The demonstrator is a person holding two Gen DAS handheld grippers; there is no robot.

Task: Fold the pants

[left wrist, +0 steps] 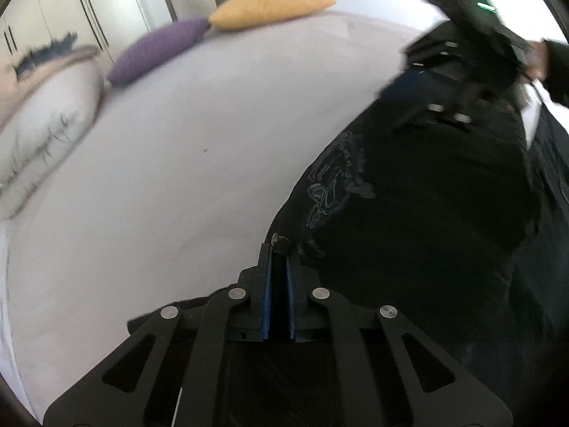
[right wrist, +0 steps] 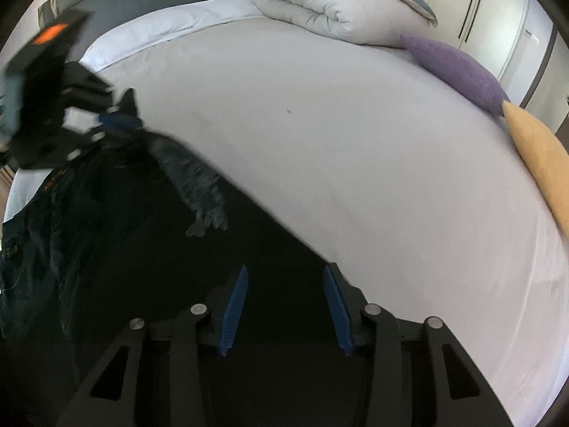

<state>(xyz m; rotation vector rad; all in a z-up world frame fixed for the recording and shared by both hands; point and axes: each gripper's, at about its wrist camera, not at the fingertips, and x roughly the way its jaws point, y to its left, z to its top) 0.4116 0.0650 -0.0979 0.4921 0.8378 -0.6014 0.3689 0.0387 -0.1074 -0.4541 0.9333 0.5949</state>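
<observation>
Pinching the edge of the black pants [left wrist: 409,213], the left gripper [left wrist: 279,249] has its fingers closed on the cloth. The right gripper [right wrist: 286,277] has its 2 fingers spread apart, with the pants lying between them on the bed [right wrist: 338,135].

Bright, soft daylight on the bed [right wrist: 320,149], strong fisheye bending with dark corners, motion blur smearing the far gripper.

On the bed [right wrist: 320,142], the pants [right wrist: 106,231] lay left; duvet [right wrist: 338,7] behind; two cushions [right wrist: 458,67] right.
</observation>
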